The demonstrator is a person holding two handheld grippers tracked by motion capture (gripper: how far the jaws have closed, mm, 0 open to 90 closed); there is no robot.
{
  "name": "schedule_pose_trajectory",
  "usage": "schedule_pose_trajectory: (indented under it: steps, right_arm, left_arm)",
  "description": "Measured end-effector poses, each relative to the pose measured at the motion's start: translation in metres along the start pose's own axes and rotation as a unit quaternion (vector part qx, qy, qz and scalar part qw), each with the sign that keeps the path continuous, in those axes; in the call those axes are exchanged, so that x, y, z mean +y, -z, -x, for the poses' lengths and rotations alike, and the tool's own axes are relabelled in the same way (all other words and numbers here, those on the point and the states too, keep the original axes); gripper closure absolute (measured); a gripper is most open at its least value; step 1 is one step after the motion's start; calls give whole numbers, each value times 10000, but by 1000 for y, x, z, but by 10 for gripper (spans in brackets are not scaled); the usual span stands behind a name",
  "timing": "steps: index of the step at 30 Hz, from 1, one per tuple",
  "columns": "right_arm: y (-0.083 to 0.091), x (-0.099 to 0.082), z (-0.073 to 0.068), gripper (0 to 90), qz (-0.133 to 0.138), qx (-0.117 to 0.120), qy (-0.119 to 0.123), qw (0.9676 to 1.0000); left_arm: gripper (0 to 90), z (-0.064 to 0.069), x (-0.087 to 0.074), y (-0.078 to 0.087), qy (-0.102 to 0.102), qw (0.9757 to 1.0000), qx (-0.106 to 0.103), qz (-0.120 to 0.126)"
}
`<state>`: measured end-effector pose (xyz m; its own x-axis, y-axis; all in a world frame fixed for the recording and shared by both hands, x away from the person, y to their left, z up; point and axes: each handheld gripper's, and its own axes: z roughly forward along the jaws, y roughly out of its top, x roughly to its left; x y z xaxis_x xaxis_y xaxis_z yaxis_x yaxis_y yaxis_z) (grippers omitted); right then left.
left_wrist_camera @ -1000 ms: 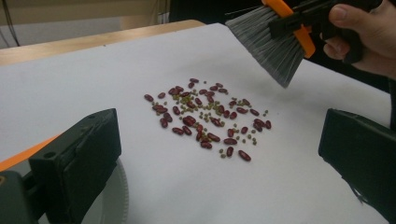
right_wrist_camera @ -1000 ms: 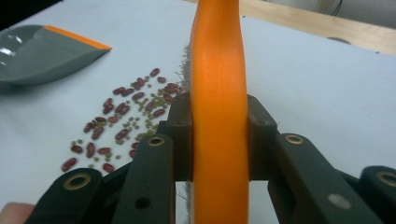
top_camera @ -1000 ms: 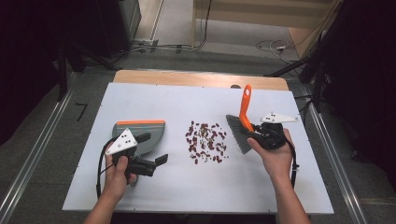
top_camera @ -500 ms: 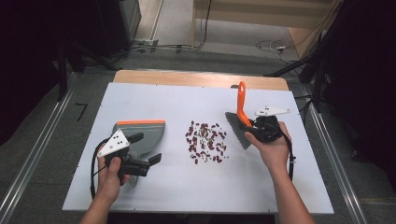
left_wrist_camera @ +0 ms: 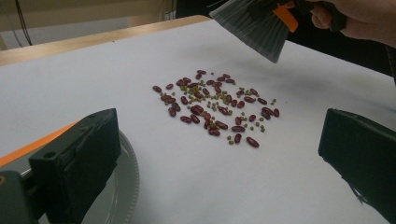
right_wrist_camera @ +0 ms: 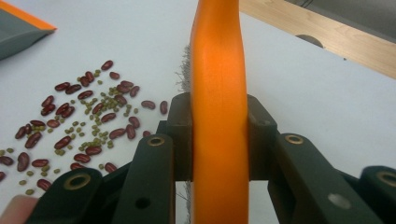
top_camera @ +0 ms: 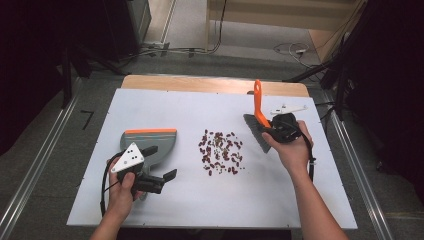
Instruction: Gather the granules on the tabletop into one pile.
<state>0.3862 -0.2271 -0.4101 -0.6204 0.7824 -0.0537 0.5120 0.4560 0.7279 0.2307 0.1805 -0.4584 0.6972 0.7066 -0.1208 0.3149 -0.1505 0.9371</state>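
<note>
My right tool (top_camera: 278, 134) is clamped tight on the orange handle of the brush (top_camera: 258, 107), its two black jaws pressing the handle from both sides in the right gripper view, where the handle runs out of the top and bottom of the picture and hides most of the bristles behind it. In the high view the grey bristle head sits toward the right edge of the counter (top_camera: 300, 200), just right of the beans (top_camera: 220, 152), and from the left gripper view it looks raised off the surface, though its upper part is cut off there. The beans, dark red ones mixed with small green ones too tiny to count, lie scattered near the middle of the counter. My left tool (top_camera: 161, 165) stands wide open with nothing between its jaws, resting over the grey dustpan (top_camera: 150, 142) with the orange lip near the left edge; my hand covers the dustpan's near end, so I cannot tell whether the tool touches it.
</note>
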Motion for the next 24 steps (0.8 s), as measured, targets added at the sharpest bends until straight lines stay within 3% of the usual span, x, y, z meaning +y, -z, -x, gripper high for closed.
schedule_pose_trajectory:
  steps: [5, 8, 16, 21, 24]
  right_arm:
    - [-8, 7, 2, 680, -81, -219, 74, 9997]
    - [-15, 7, 0, 681, -111, -326, 71, 9994]
    - [-43, 8, -15, 681, -464, -697, 437, 9955]
    - [-55, 9, -27, 681, -633, -750, 634, 9931]
    - [-60, 11, -36, 682, -707, -636, 738, 9927]
  left_arm:
    - [0, 3, 0, 1, -67, 10000, -24, 49]
    - [0, 0, -1, 3, -1, 9999, -37, 95]
    - [0, -8, -4, 1, 79, 9999, -17, 67]
    - [0, -7, -4, 1, 65, 10000, -56, 43]
    - [0, -7, -5, 1, 60, 10000, -71, 31]
